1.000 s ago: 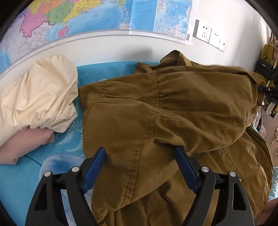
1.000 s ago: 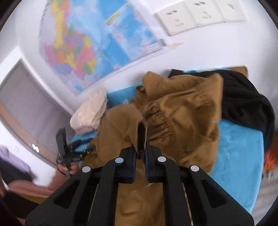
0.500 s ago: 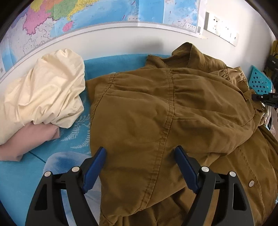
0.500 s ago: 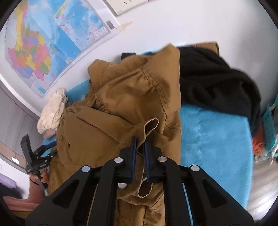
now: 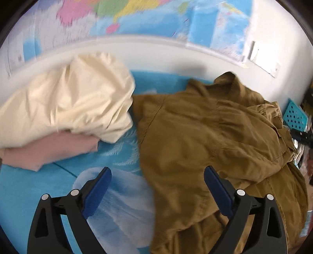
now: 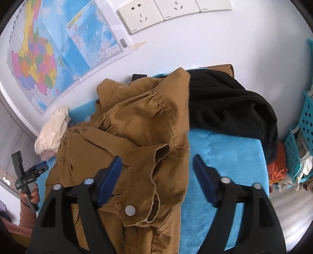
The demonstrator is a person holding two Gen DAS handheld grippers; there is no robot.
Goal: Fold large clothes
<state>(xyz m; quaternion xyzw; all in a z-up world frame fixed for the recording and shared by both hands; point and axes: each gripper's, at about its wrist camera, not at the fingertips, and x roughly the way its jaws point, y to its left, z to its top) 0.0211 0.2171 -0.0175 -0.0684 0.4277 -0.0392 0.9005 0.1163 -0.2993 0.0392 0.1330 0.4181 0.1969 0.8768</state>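
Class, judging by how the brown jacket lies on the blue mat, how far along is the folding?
Done: a sleeve lies across the jacket. In hand: nothing; the right hand-held gripper has just opened over the cuff. Left: the jacket remains rumpled, no neat fold.

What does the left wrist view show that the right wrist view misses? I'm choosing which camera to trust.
Left only: the pink cloth under the cream cloth, in full. Right only: the black garment, wall sockets, orange cloth, the hand holding the left gripper. Both: the brown jacket, map, blue basket, blue cover.
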